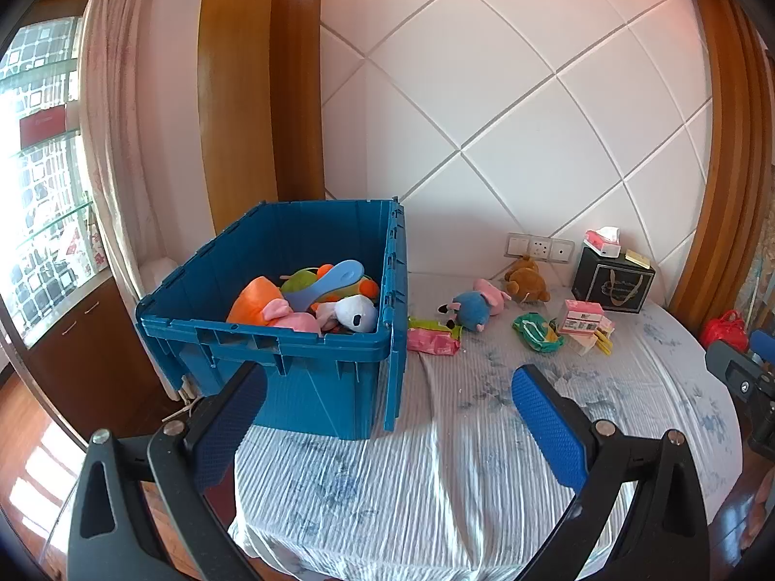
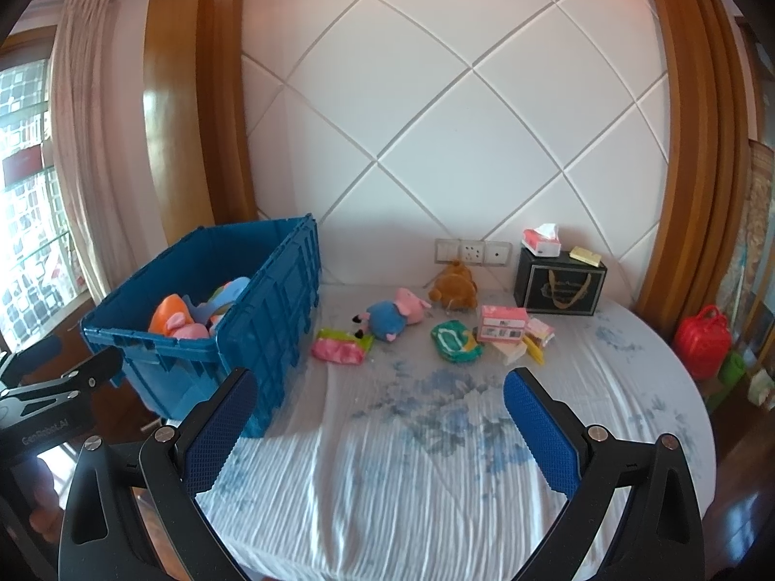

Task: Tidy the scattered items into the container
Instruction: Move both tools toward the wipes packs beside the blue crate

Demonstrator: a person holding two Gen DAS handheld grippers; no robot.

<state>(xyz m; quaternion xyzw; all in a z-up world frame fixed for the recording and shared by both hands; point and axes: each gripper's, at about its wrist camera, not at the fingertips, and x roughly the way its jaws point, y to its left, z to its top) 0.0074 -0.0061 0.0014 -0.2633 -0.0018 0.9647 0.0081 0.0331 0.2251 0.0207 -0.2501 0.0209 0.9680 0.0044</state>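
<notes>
Both the left gripper (image 1: 387, 416) and the right gripper (image 2: 378, 416) hang wide and empty over the near bed sheet (image 2: 411, 484); the blue crate (image 1: 271, 339) sits far left, already part filled; a pig plush (image 2: 395, 314), pink pouch (image 2: 339, 346) and green packet (image 2: 455, 341) lie scattered right of it; a hasty grab could likely snag the loose sheet, or pinch two crowded items together.
</notes>
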